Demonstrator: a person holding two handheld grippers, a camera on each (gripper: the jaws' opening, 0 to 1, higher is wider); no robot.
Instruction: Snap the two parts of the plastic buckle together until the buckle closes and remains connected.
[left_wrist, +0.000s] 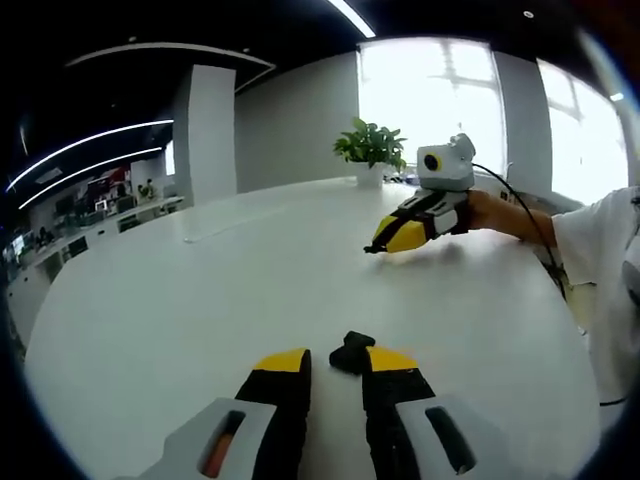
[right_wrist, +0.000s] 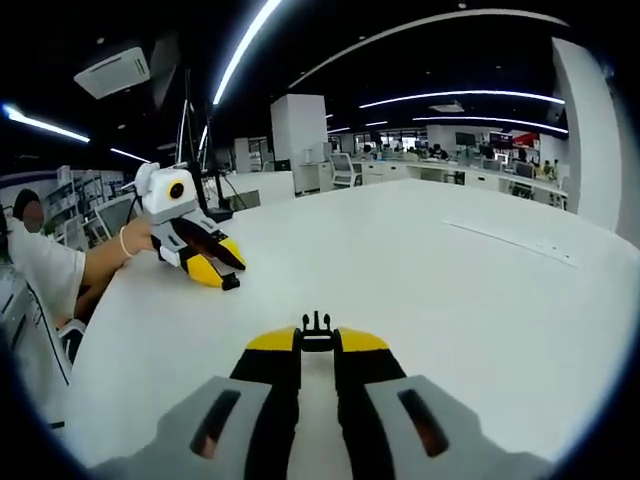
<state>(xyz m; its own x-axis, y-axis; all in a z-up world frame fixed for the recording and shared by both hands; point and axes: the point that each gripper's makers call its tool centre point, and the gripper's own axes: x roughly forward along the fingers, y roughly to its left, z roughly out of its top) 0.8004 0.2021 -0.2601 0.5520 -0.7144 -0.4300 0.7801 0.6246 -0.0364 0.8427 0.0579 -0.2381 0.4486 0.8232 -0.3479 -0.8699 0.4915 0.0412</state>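
In the right gripper view a small black buckle part with prongs (right_wrist: 317, 325) is pinched between the yellow tips of my right gripper (right_wrist: 317, 340), which is shut on it just above the white table (right_wrist: 450, 300). My left gripper (left_wrist: 337, 356) is low over the table with its jaws apart. The other black buckle part (left_wrist: 350, 352) sits against its right fingertip, and a gap shows on the left side. Seen from the right gripper view, the left gripper (right_wrist: 232, 272) has that black part (right_wrist: 230, 283) at its tip. The right gripper (left_wrist: 378, 245) appears across the table in the left gripper view.
The table (left_wrist: 200, 300) is large, white and rounded. A potted plant (left_wrist: 371, 148) stands at its far edge by the windows. The person's arm and white sleeve (left_wrist: 600, 250) reach in from the right. Office desks lie beyond the table.
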